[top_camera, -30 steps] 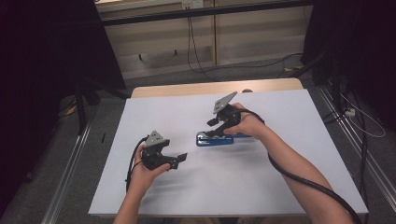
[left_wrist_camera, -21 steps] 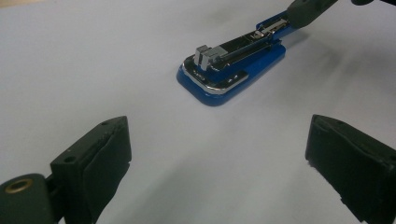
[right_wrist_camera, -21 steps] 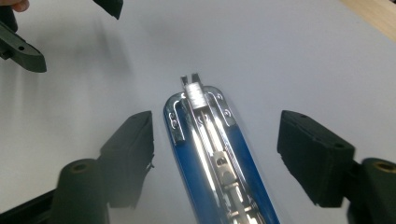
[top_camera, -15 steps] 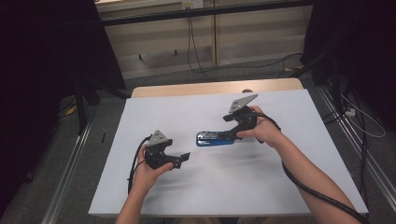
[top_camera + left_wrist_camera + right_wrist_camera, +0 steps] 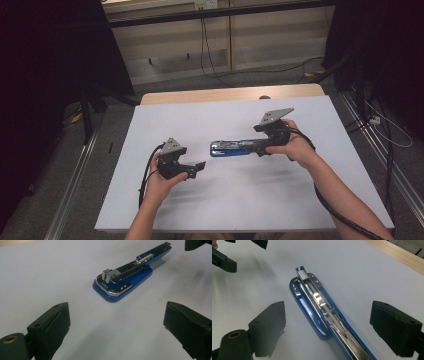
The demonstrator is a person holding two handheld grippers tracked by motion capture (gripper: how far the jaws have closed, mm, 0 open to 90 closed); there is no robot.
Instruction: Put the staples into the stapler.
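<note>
Lying at the centre of the high view, a blue stapler [image 5: 235, 148] rests on the white tabletop [image 5: 300, 200] with its chrome magazine exposed along its top and its long axis running left to right across the frame. Left claw [image 5: 200, 166], in the lower left of the high view, hovers just left of and below the stapler's near end, apart from it; in the left gripper view its two black jaws stand wide at the lower left and lower right corners, with bare tabletop between them and the stapler [image 5: 127, 277] in the upper centre of the frame, well beyond the pads. Right claw [image 5: 256, 146], right of centre in the high view and carrying a grey three-cornered plate, sits at the stapler's right end. In the right gripper view its jaws stand wide, having just been opening, and the stapler [image 5: 322, 315] runs diagonally from upper centre to the bottom edge of the frame, passing between the jaws without either pad pressing on it. A bare strip of wooden edge [image 5: 397, 252] crosses the upper right corner of that view, and the other claw's dark parts show at its upper left. Black cables trail from both grippers toward the bottom of the high view.
</note>
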